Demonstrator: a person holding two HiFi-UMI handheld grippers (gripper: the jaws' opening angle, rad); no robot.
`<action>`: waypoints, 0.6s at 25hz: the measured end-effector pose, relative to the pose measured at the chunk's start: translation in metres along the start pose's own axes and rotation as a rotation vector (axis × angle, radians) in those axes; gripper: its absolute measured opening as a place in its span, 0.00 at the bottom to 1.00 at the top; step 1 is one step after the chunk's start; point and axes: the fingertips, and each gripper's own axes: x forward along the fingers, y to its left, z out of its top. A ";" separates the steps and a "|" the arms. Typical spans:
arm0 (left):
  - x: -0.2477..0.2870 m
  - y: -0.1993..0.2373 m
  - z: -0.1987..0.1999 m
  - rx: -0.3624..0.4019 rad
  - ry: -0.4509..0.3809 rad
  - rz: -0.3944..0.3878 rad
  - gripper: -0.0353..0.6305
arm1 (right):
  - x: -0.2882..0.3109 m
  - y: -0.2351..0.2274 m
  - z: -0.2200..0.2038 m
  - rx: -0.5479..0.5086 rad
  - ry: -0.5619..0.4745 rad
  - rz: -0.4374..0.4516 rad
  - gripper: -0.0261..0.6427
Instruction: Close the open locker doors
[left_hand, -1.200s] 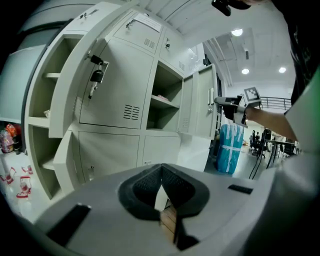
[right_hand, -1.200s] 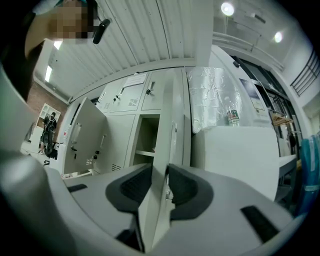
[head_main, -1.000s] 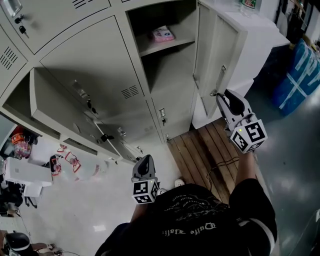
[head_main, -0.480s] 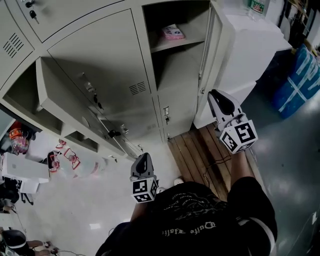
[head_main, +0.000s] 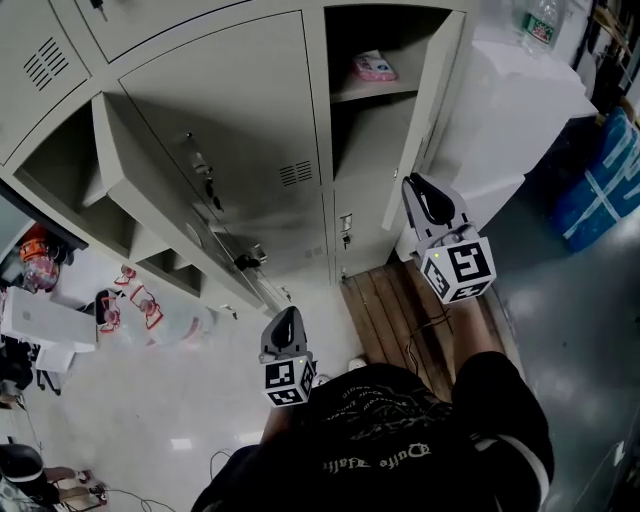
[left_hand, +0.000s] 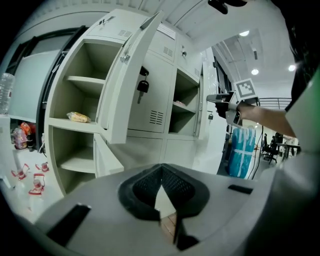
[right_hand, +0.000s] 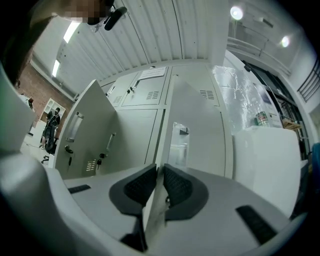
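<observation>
In a room walled with grey lockers (head_main: 250, 90), the right claw (head_main: 409, 185) pinches the half-swung right open door (head_main: 432, 110), the left open door (head_main: 150, 190) stands untouched, and the left claw (head_main: 288, 322) hangs closed, empty.

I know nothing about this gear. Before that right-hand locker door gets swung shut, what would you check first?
1. Right tongs hold the right-hand door: ok, its edge sits between the pads.
2. Pink packet lies on the shelf inside that locker, out of the door's way: ok, as far as the head view shows.
3. Left tongs empty and clear of the swing: ok, shut on nothing, held low near the body.
4. Other doors closed: not ok, the left-hand door stands open.
5. Whether the latch will catch once the door is shut: cannot tell.
</observation>
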 end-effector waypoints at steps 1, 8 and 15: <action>0.000 0.002 0.000 0.007 -0.001 0.004 0.06 | 0.004 0.002 0.000 0.000 -0.002 0.001 0.11; -0.001 0.011 0.002 -0.001 -0.008 0.026 0.06 | 0.033 0.014 -0.001 0.010 -0.004 0.035 0.11; -0.006 0.021 -0.001 -0.009 -0.009 0.068 0.06 | 0.065 0.025 -0.004 -0.023 0.005 0.053 0.11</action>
